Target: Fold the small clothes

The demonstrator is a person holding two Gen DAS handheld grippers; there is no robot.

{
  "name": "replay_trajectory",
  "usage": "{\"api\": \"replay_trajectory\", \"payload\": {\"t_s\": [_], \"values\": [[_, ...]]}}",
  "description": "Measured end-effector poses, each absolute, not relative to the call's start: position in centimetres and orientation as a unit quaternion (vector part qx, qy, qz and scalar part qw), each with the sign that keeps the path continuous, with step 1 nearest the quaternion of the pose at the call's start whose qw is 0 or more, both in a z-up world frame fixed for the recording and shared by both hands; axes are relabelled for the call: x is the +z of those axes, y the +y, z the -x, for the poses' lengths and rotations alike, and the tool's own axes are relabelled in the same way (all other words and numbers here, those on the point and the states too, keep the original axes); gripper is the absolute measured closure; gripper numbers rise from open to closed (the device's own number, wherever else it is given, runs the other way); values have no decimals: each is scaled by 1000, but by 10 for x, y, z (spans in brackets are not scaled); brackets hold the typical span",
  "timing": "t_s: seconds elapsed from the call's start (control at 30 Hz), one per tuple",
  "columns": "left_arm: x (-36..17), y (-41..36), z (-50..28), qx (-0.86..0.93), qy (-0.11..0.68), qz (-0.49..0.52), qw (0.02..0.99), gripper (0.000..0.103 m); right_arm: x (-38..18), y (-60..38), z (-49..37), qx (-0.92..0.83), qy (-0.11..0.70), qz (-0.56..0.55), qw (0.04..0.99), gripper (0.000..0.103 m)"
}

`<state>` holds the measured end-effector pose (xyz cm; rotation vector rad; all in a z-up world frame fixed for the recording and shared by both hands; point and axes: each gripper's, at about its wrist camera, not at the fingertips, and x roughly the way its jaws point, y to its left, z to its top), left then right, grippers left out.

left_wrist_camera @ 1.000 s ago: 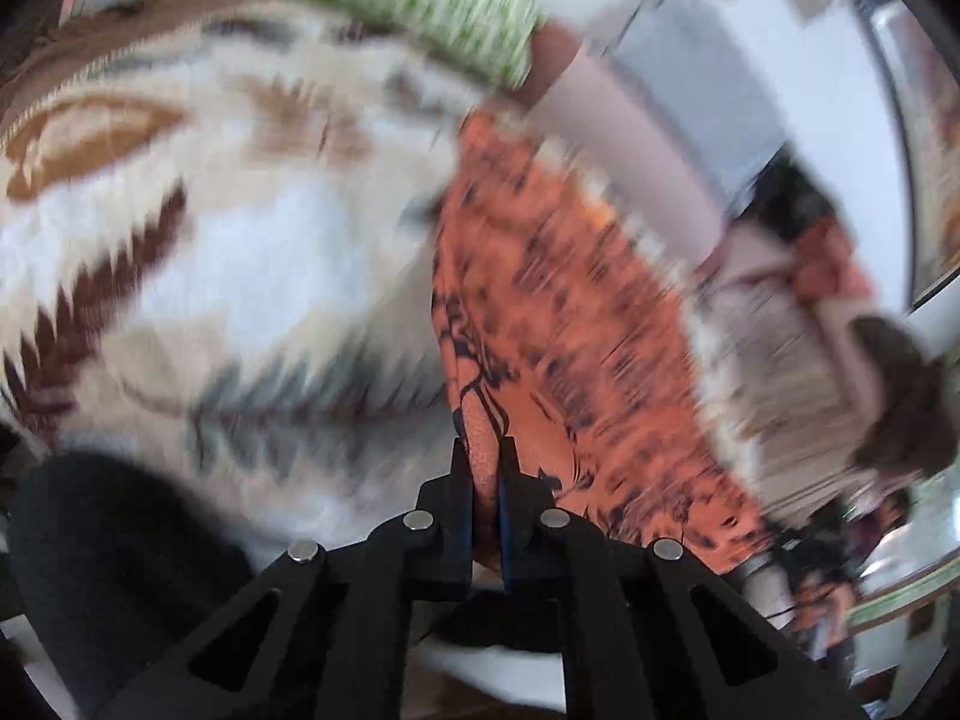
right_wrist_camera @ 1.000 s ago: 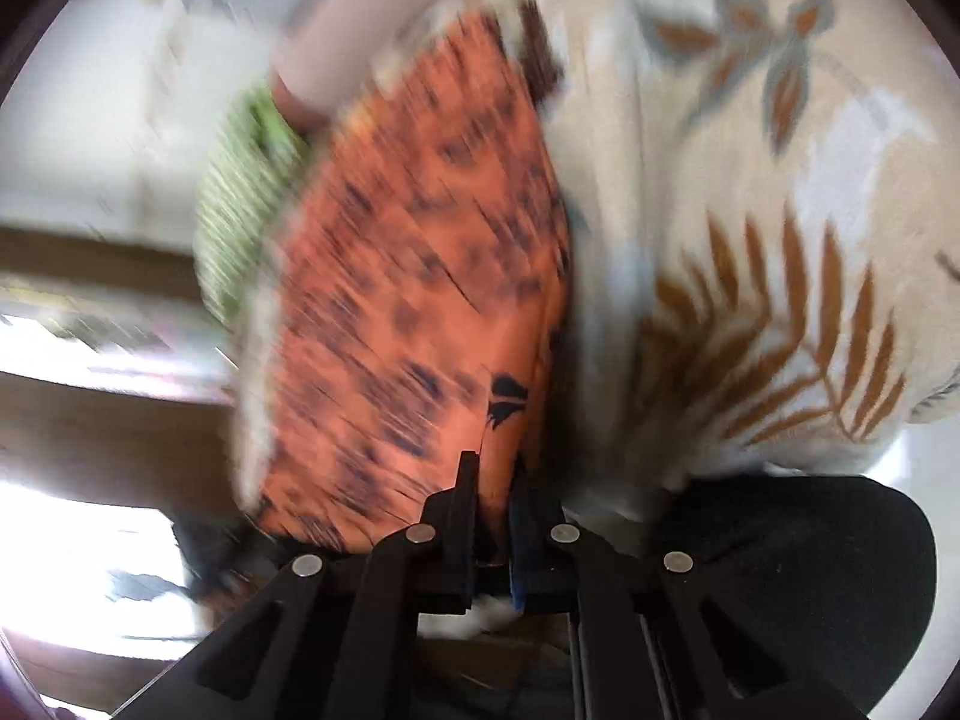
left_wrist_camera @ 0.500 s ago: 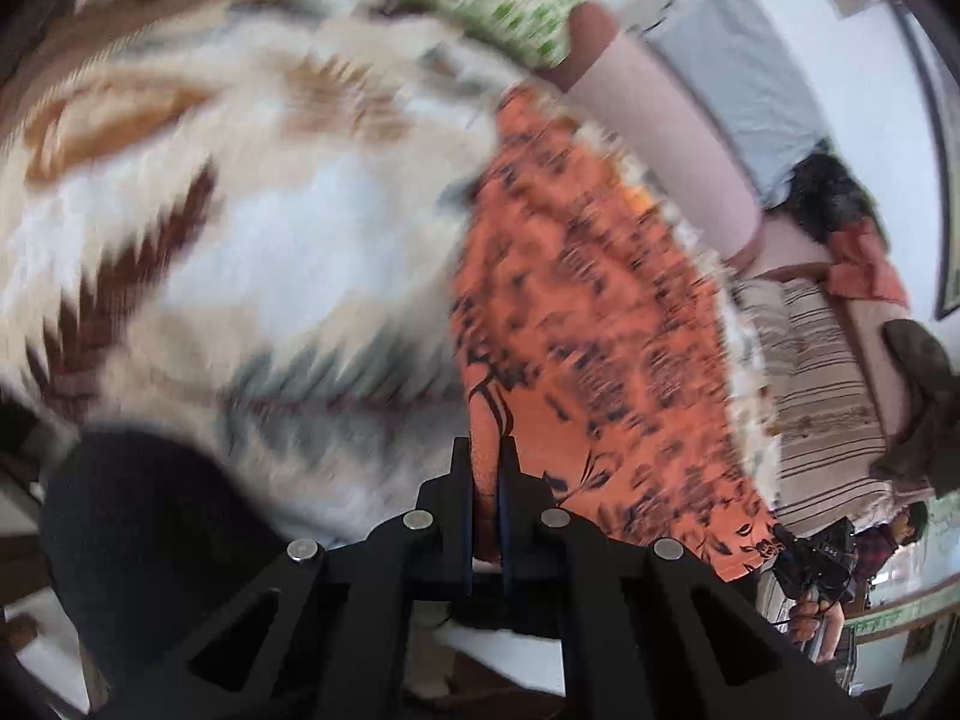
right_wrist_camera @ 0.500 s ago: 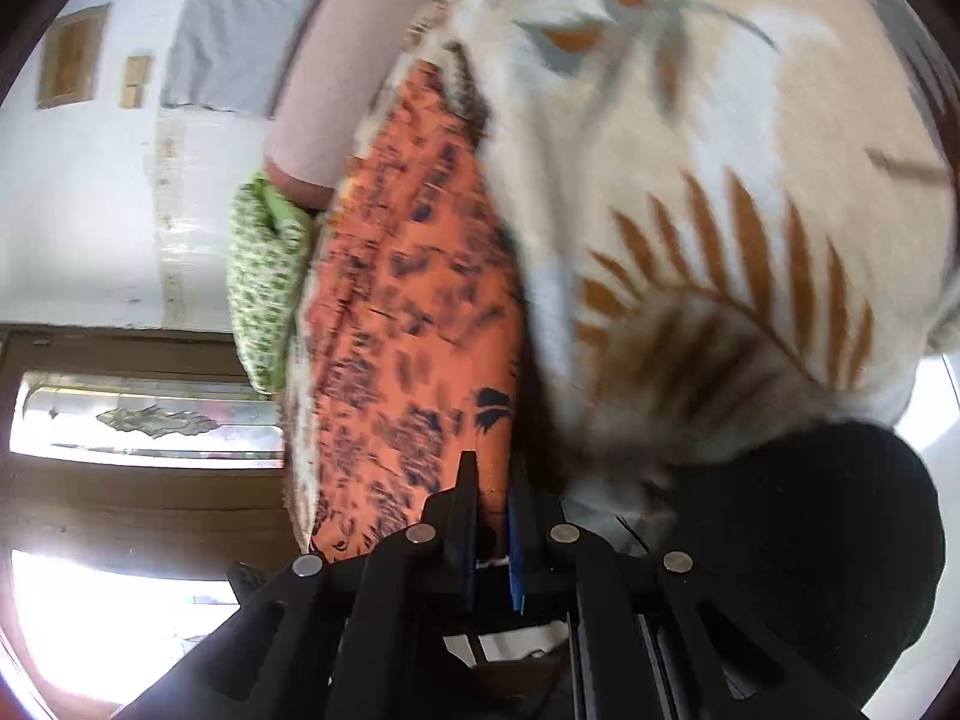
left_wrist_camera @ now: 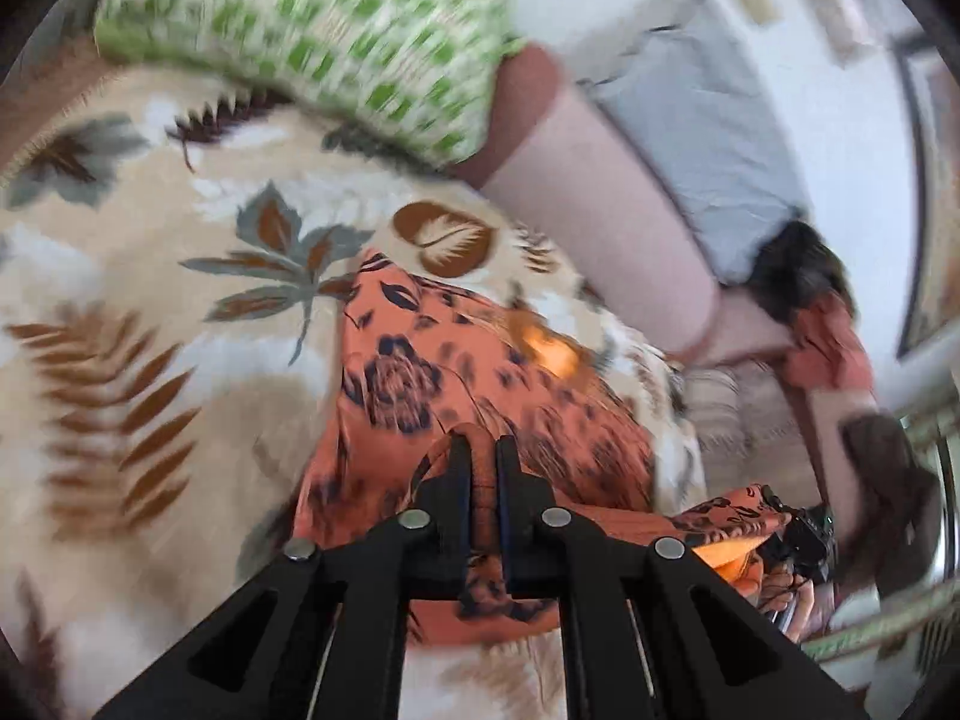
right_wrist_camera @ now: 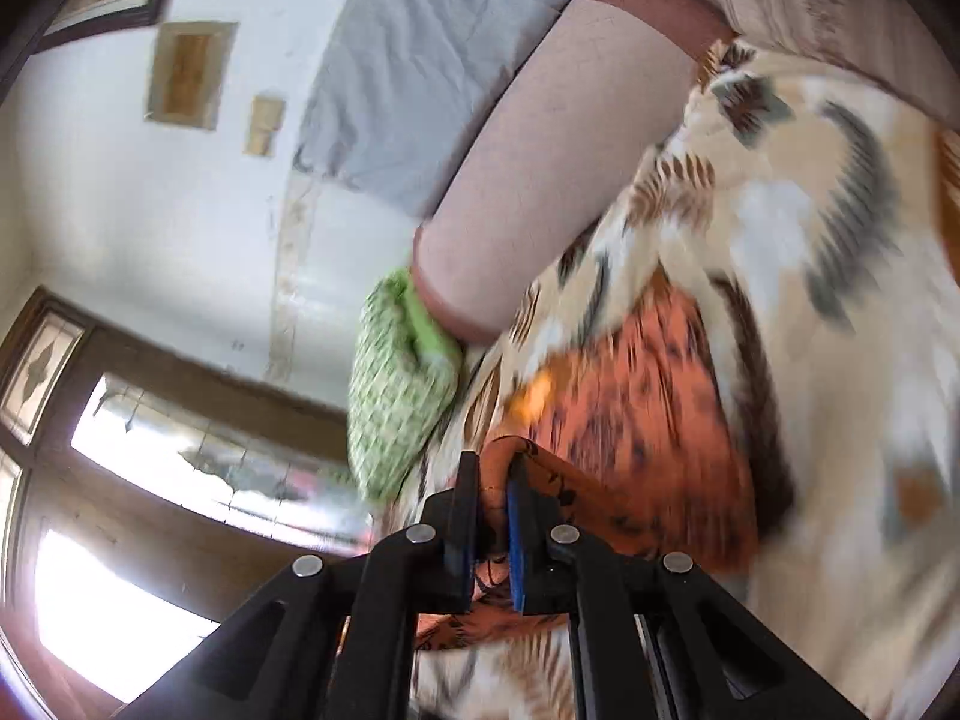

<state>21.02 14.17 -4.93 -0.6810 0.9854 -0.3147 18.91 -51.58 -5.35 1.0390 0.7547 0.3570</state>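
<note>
Between the fingers of the left claw [left_wrist_camera: 480, 468] a fold of the orange flowered garment [left_wrist_camera: 480, 372] is pinched, and the right claw [right_wrist_camera: 492, 486] is pressed together on another edge of the same garment [right_wrist_camera: 648, 396]; the rest of the cloth lies just ahead of both claws on the leaf-patterned blanket [left_wrist_camera: 150, 300]. I judge that the folding is only at its beginning, because the near edge is lifted but not yet laid over the far part, and smoothing is still left. The long axis of the garment runs away from the claws, with its narrow end pointing toward the green pillow [left_wrist_camera: 312, 30].
</note>
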Motion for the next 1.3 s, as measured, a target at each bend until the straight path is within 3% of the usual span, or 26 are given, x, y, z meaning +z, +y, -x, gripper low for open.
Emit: {"api": "replay_trajectory", "payload": {"t_s": [0.07,0.1,0.13,0.17,0.2,0.3,0.43,0.67,0.73,1.03,1.2,1.3], "values": [[-78,138,-238,-89,450,300,836,94,-80,-519,-234,147,356,-464,798,90],[-97,139,-247,-56,461,310,830,94,-116,-514,-258,142,398,-481,768,81],[-111,138,-252,-51,472,322,819,93,-142,-505,-268,119,442,-479,749,53],[-125,136,-259,-58,485,320,812,93,-162,-501,-269,84,474,-460,746,37],[-130,134,-262,-54,489,304,816,93,-174,-496,-268,65,484,-442,752,32],[-121,130,-260,-63,483,259,834,89,-179,-489,-238,74,453,-455,763,32],[-85,131,-256,-69,445,219,866,44,-149,-473,-209,96,463,-381,795,32],[-24,133,-240,-78,379,209,898,43,-100,-441,-182,102,475,-261,834,32],[-19,130,-234,-66,374,193,905,31,-89,-430,-182,121,476,-244,836,32],[-92,86,-201,-120,493,-17,861,29,-114,-427,-209,116,494,-154,847,32],[-118,93,-232,-124,525,55,840,29,-138,-438,-232,105,512,-202,828,32],[-115,91,-247,-122,507,42,852,29,-140,-436,-232,103,513,-195,830,32]]}}
